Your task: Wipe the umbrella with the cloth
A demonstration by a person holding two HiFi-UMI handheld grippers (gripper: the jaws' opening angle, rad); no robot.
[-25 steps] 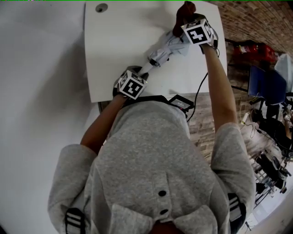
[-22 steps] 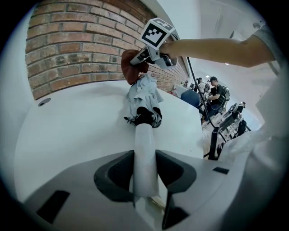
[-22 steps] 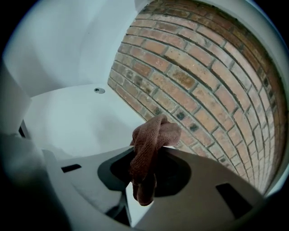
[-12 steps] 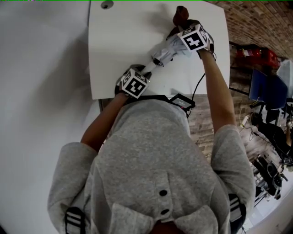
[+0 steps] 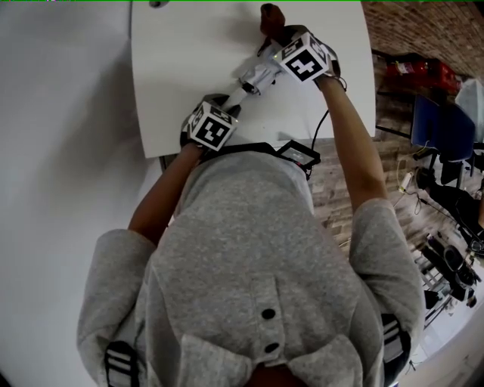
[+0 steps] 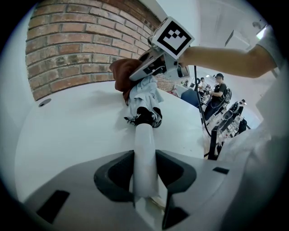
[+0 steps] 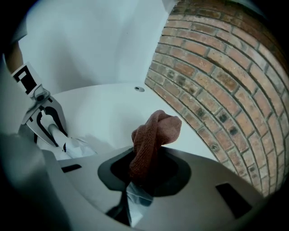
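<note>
A folded pale umbrella (image 5: 257, 75) lies on the white table (image 5: 174, 83), its white handle (image 6: 145, 158) toward me. My left gripper (image 5: 224, 106) is shut on that handle, which runs between the jaws in the left gripper view. The pale canopy (image 6: 145, 92) bunches beyond a black collar (image 6: 144, 118). My right gripper (image 5: 276, 47) is shut on a reddish-brown cloth (image 7: 151, 142), and the cloth wraps the canopy; a strip of pale fabric (image 7: 137, 200) shows under it. The cloth (image 5: 271, 15) sticks out past the right gripper in the head view. The left gripper (image 7: 45, 122) appears at the left of the right gripper view.
A small round hole (image 7: 139, 89) sits in the table near the brick wall (image 7: 216, 90). A black cable (image 5: 325, 155) hangs off the table's near edge. Chairs and clutter (image 5: 446, 143) stand on the floor to the right, and people (image 6: 219, 90) are in the background.
My right gripper has slid along the umbrella toward the handle with the cloth, now closer to the left gripper. The left gripper has kept its hold and place.
</note>
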